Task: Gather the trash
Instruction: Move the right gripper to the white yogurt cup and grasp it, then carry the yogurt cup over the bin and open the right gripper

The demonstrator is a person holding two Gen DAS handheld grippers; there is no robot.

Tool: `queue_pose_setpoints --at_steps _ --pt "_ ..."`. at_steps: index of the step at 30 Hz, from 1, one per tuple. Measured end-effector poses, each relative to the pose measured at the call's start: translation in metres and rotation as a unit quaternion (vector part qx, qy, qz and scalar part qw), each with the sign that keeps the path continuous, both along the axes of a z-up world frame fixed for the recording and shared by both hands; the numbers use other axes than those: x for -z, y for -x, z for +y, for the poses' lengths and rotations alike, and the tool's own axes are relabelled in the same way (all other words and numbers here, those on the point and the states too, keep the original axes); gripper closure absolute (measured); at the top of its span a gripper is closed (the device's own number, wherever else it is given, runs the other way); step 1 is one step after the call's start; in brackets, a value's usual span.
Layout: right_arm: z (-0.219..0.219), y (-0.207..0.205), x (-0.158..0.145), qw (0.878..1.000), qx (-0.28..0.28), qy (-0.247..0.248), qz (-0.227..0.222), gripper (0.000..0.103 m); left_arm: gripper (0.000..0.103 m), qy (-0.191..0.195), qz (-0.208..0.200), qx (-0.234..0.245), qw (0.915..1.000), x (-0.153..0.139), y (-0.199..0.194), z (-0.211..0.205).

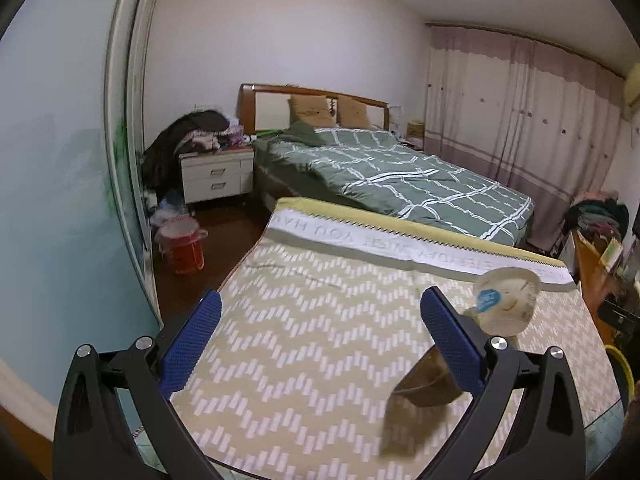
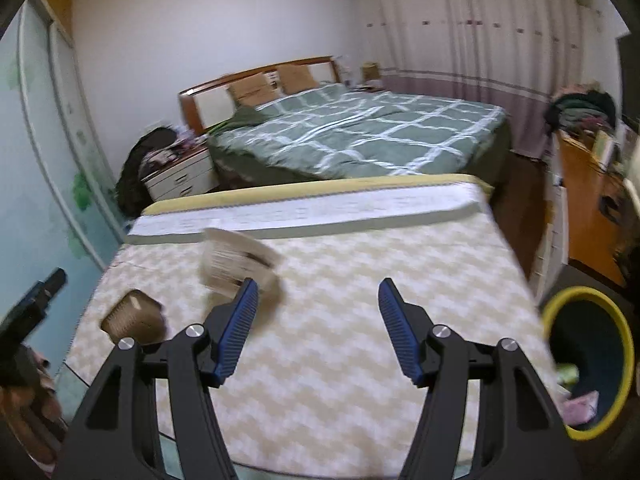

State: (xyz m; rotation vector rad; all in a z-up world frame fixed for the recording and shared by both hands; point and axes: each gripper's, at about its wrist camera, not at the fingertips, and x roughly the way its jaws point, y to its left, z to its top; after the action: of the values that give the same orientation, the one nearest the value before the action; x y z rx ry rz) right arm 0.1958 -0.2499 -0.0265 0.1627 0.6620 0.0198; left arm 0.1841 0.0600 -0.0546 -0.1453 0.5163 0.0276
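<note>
A clear plastic cup with a blue label [image 1: 506, 300] lies on the beige zigzag mat [image 1: 304, 320], just right of my left gripper [image 1: 322, 314]. A brown ribbed paper cup [image 1: 424, 384] lies on its side under that gripper's right finger. The left gripper is wide open with nothing between its blue pads. In the right wrist view the clear cup [image 2: 236, 264] is blurred, just beyond the left finger of my right gripper [image 2: 316, 300]. The brown cup [image 2: 134, 318] lies farther left. The right gripper is open and holds nothing.
A dark bin with a yellow rim [image 2: 560, 304] stands off the mat's right edge, with pink and green scraps inside. A green checked bed [image 1: 400, 176] lies beyond the mat. A white nightstand [image 1: 216, 178], a red bucket [image 1: 182, 248] and a wooden desk [image 2: 588, 208] flank it.
</note>
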Motion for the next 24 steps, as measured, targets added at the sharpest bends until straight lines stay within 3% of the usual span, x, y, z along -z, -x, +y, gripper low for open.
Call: queue_pose_setpoints --at_steps 4,9,18,24 --pt "0.031 -0.030 0.006 1.000 -0.020 -0.007 0.018 0.039 0.005 0.012 0.007 0.001 0.9999 0.006 -0.004 0.007" --pt "0.055 -0.059 0.018 0.999 -0.013 -0.010 0.039 0.035 0.005 0.000 -0.002 0.005 1.0000 0.008 0.001 -0.002" --pt "0.056 -0.098 0.049 0.994 0.019 -0.047 0.095 0.031 0.005 0.012 0.003 0.020 0.9997 0.009 0.003 -0.007" --pt "0.053 -0.103 0.053 0.994 0.021 -0.056 0.094 0.031 0.005 0.006 0.004 0.026 0.9996 0.010 0.004 -0.014"
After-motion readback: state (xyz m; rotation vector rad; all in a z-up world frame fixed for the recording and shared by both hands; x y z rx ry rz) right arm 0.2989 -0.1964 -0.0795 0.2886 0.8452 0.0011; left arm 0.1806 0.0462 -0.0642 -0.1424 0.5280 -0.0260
